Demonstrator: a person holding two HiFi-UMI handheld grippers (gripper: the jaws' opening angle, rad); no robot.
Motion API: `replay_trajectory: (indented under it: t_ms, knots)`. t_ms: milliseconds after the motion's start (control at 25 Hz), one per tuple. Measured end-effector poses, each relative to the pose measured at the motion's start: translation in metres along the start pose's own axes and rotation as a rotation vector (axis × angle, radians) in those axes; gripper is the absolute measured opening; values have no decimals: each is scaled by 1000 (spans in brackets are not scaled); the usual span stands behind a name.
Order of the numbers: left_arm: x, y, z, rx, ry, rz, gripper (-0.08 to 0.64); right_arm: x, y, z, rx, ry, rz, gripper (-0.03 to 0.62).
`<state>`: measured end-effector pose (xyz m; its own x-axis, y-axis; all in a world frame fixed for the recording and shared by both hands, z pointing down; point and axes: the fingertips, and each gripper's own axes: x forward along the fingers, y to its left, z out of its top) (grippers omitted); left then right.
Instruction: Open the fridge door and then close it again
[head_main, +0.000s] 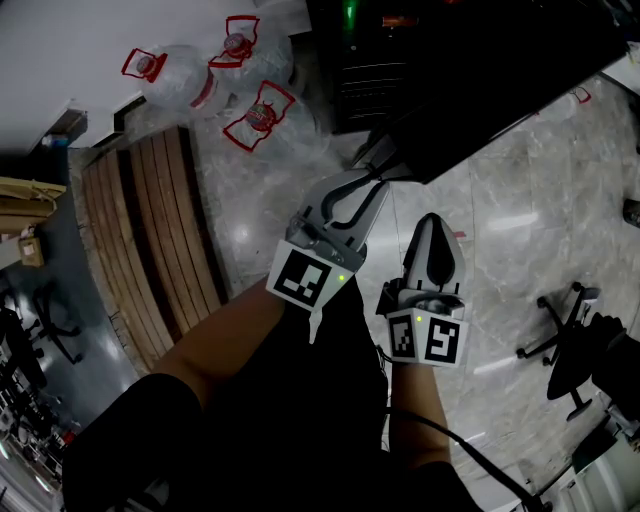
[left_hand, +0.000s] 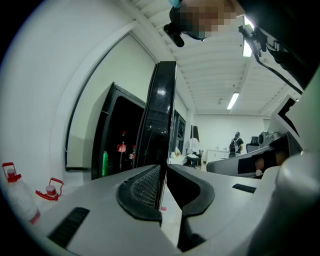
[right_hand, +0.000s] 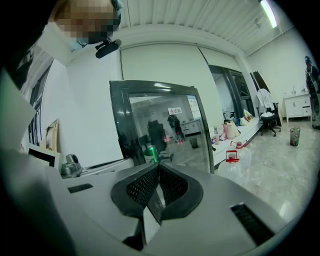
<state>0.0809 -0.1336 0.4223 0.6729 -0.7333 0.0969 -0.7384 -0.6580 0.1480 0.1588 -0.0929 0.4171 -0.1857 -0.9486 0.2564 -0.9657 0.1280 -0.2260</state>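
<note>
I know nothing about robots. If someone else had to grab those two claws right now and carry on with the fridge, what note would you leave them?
The left claw is shut on the free edge of the fridge door.
The right claw is shut and holds nothing; it is beside the left one.
The fridge stands open, with bottles showing inside, and the door is swung well out.
Done: the door is open.
Left: swing the door back until it closes, then let go.
</note>
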Motion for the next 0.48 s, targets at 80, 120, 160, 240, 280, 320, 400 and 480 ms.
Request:
replay_trajectory:
  t_ms: [80,120,160,240,280,320,400,480]
  knots:
    - [0,0,0,-8,-3,5,41,0,0,-1,0,1,3,15]
    - [0,0,0,-10,-3,6,43,0,0,-1,0,2,4,15]
    - [0,0,0,-10,-2,7,43,-1,0,-1,-2,2,6,15]
    - [0,-1,1,-8,-3,8,43,0,-1,-1,-6,3,9,15]
    - [0,0,2,-10,-6,9,43,1,-1,-1,-6,4,9,15]
    - [0,0,2,-12,-10,10,43,2,-2,-1,-6,4,10,15]
    - [1,2,2,-17,-12,15,43,4,-2,-1,-6,7,13,15]
    - [1,7,1,-18,-5,24,43,7,-1,-1,-5,9,18,15]
